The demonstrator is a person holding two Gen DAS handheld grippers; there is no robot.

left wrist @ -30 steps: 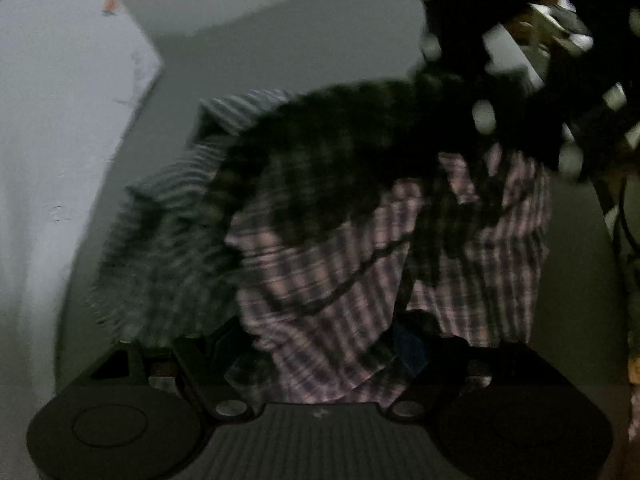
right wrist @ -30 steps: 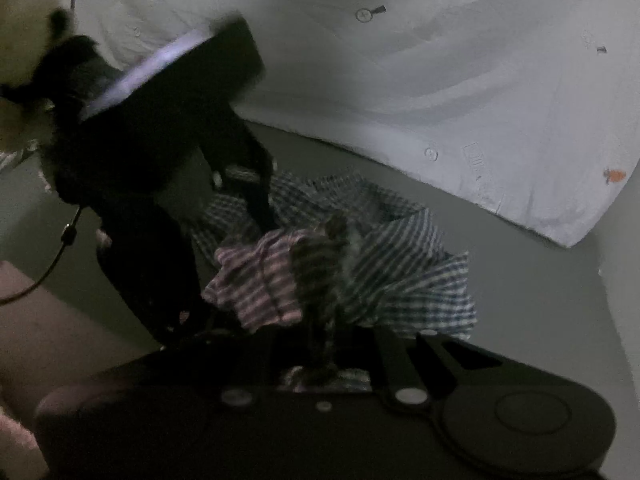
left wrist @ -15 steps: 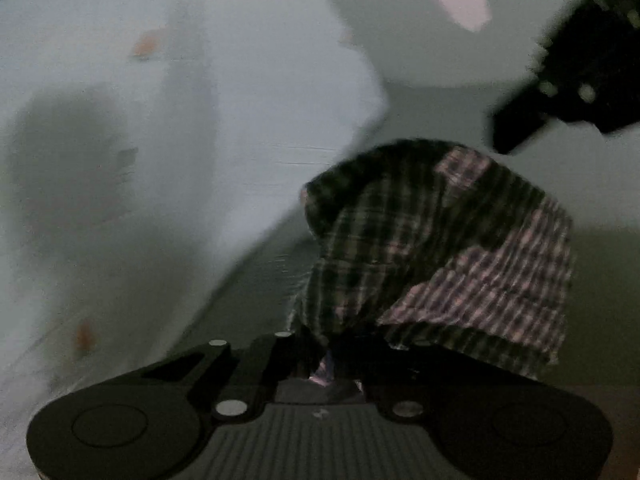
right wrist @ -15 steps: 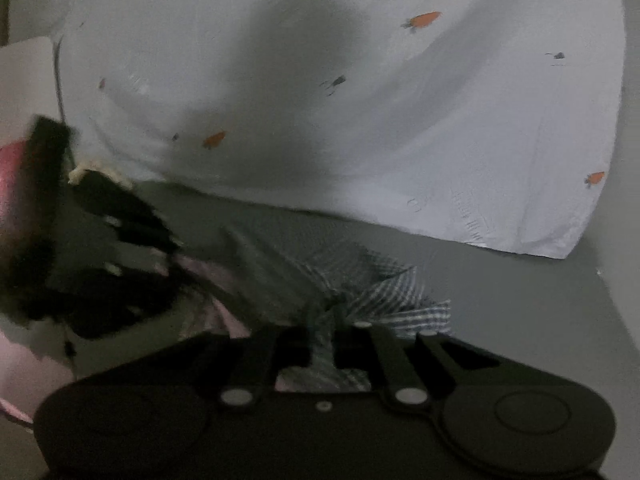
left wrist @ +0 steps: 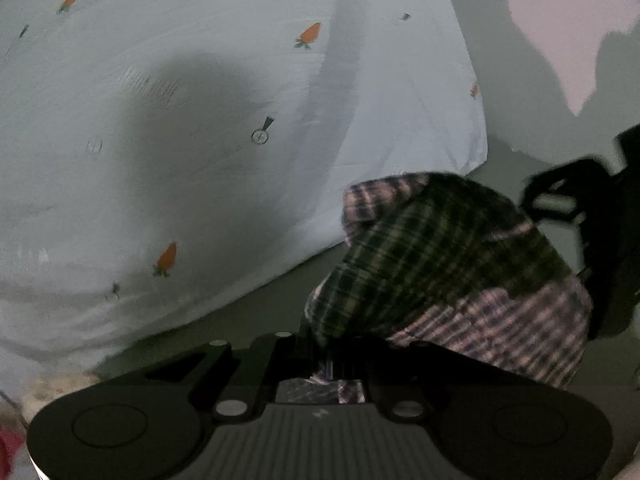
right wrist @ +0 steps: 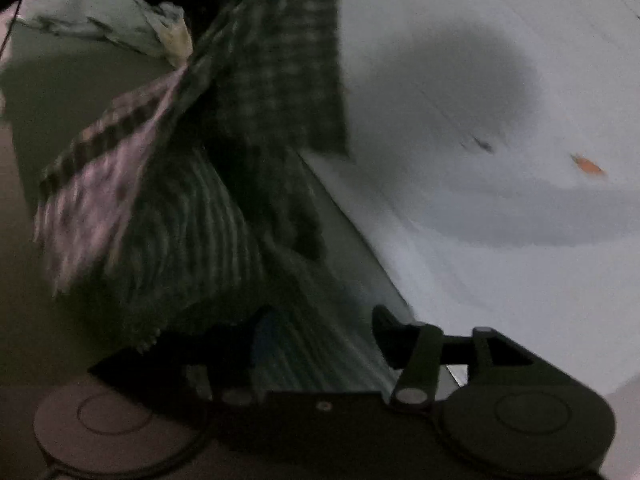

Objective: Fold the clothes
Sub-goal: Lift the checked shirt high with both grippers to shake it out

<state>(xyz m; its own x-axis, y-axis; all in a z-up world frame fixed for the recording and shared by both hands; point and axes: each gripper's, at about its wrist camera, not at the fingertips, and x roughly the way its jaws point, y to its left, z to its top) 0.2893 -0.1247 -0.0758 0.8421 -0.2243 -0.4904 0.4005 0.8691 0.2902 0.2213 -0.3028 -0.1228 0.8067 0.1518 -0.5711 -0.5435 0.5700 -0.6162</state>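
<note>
A plaid shirt (left wrist: 448, 272), pink and dark checked, hangs in the air in front of my left gripper (left wrist: 332, 360), which is shut on a fold of it. In the right wrist view the same shirt (right wrist: 180, 208) hangs blurred at the left. My right gripper (right wrist: 320, 336) is open, its fingers spread wide; cloth lies across the gap and I cannot tell if it touches the pads. The right gripper's black body (left wrist: 600, 240) shows at the right edge of the left wrist view.
A white sheet with small carrot prints (left wrist: 200, 120) covers the bed behind the shirt; it also fills the right of the right wrist view (right wrist: 500, 160). A grey surface (left wrist: 260, 308) runs below the sheet. Crumpled pale cloth (right wrist: 120, 24) lies at the far left.
Both grippers have lifted the shirt off the grey surface. The right gripper, shut on the cloth before, now stands open and has swung left of the sheet.
</note>
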